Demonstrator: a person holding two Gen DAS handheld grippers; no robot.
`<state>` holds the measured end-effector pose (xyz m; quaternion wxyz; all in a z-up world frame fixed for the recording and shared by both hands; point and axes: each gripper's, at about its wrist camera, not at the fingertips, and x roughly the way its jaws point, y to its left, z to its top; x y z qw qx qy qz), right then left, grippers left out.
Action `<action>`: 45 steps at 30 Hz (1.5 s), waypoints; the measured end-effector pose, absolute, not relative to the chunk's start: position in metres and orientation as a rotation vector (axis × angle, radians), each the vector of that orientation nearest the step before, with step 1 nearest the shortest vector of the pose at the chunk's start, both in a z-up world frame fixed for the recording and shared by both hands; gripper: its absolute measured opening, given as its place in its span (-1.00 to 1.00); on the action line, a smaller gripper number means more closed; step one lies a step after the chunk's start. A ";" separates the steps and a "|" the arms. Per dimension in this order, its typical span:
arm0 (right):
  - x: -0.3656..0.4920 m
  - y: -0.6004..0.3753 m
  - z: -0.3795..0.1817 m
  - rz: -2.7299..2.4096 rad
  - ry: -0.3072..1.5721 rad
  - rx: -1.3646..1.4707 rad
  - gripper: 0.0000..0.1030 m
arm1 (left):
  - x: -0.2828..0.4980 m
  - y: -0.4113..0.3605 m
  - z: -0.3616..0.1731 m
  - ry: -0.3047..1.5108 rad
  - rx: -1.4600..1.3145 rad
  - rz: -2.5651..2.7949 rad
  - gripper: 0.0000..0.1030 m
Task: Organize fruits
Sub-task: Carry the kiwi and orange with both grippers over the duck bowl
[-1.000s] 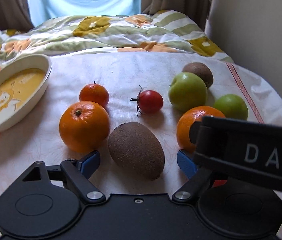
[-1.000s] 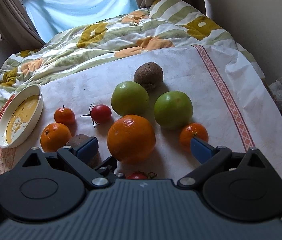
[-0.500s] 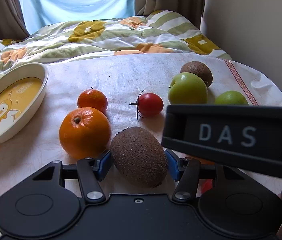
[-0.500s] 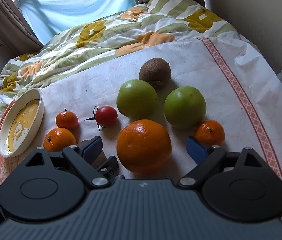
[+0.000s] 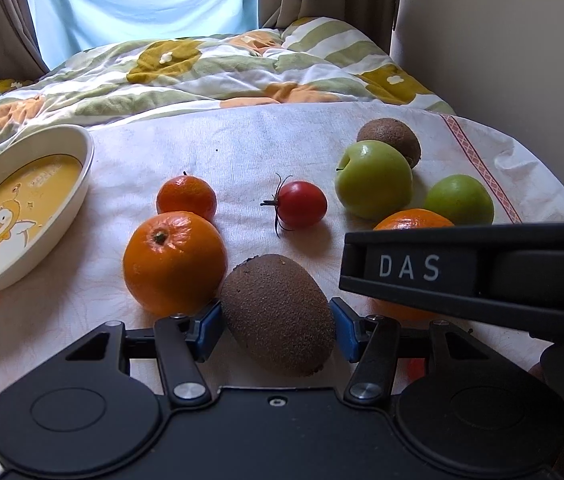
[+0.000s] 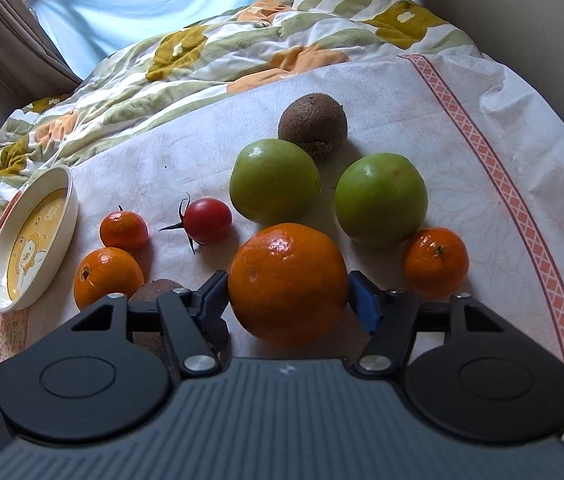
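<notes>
left wrist view: the left claw (image 5: 278, 330) pinches a fuzzy brown oval kiwi (image 5: 280, 314), both blue pads against its sides. a large round orange (image 5: 174, 262) touches the left pad; a small mandarin (image 5: 187, 198) sits past it. a red cherry tomato (image 5: 300, 204) lies ahead, with bare white cloth (image 5: 222, 152) beyond. the oval white dish with a yellow duck print (image 5: 22, 204) is far left. the black body of the right claw (image 5: 470, 272) crowds the right.

right wrist view: the right claw (image 6: 287, 296) is closing around a second big round orange (image 6: 288, 282), its blue pads at the fruit's sides. two green apples (image 6: 274, 182) block straight ahead, another small mandarin (image 6: 435, 262) just right. the cloth's pink-patterned border (image 6: 522, 208) runs along the right edge.
</notes>
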<state>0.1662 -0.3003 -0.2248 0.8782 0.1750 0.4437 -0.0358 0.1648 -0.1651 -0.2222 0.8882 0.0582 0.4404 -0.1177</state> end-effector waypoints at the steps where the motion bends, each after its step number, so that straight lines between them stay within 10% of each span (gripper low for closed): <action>1: 0.166 -0.300 -0.225 -0.076 0.925 0.364 0.51 | 0.165 -0.165 -0.223 0.914 0.123 -0.246 0.18; 45: 0.141 -0.259 -0.100 0.141 0.779 0.342 0.45 | 0.115 -0.082 -0.093 0.687 -0.020 -0.073 0.17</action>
